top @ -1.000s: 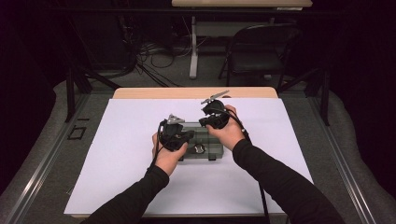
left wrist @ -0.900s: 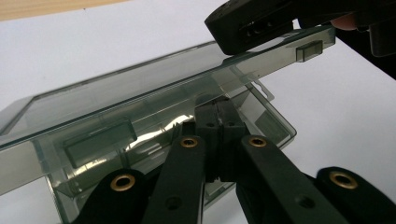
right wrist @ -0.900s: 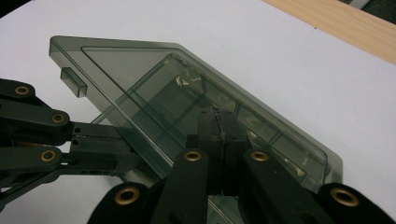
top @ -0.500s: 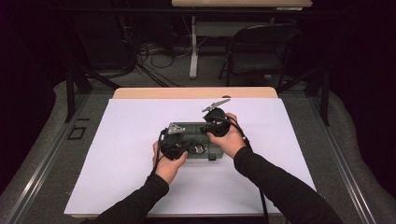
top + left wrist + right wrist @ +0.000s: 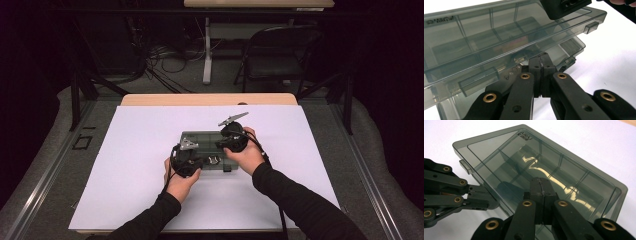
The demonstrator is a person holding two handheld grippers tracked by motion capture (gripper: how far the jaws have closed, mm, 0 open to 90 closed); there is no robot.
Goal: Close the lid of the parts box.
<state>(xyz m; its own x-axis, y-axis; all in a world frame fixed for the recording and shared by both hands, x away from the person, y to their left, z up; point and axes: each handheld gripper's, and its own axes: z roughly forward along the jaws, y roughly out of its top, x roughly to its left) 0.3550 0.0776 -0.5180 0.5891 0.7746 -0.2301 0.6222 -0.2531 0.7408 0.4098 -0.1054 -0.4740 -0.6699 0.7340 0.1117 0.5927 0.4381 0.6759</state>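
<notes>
Your left gripper [image 5: 540, 65] had its 2 jaws pressed together, pad against pad, with nothing pinched between them. In the left gripper view the closed tips sat at the front edge of the smoky transparent box [image 5: 499, 45], just under the raised lid [image 5: 486, 32], close to the small latch tab [image 5: 479, 81] on the lid's rim. Whether the tips actually touched the plastic there I could not tell.

Your right gripper [image 5: 541, 187] was closed too, its 2 jaws flush with each other and gripping nothing. In the right gripper view its tips lay against or just over the top of the lid [image 5: 544, 170], above the ribbed dividers that showed through the plastic; contact could not be settled from that angle. Your left gripper [image 5: 480, 197] showed at the left of that view, its closed tips at the lid's near edge beside a latch tab [image 5: 465, 166].

From the high view, the box [image 5: 207, 145] lay near the middle of the white sheet [image 5: 125, 150] covering the table [image 5: 210, 99], slightly toward your side. Your left gripper [image 5: 192, 162] was at the box's near left corner and your right gripper [image 5: 225, 145] at its right part, so the 2 hands flanked it closely.
</notes>
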